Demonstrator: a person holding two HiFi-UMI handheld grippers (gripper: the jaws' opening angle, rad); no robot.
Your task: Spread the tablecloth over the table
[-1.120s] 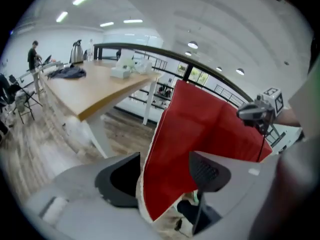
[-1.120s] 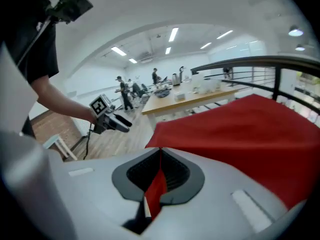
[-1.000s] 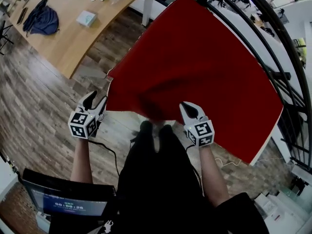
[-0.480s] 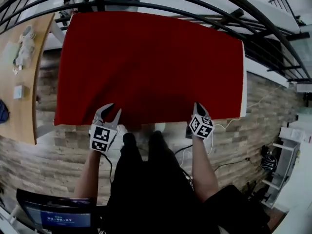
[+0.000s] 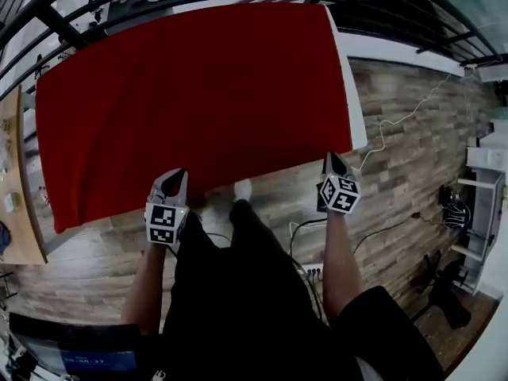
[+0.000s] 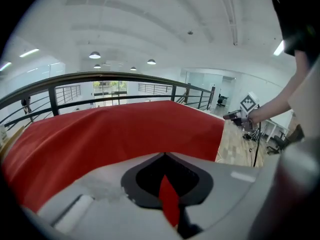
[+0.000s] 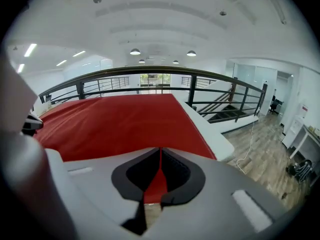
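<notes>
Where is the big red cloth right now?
The red tablecloth fills the upper middle of the head view, spread over the white table by the black railing, its near edge pinched in the left gripper and right gripper.

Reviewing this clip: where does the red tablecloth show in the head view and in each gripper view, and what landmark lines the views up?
Head view: the red fabric tablecloth fills the upper middle, spread flat.
Left gripper view: it spans the middle band, from the left edge to right of centre.
Right gripper view: it lies at centre and left.
Shared landmark: the black metal railing runs beyond the cloth's far edge.
</notes>
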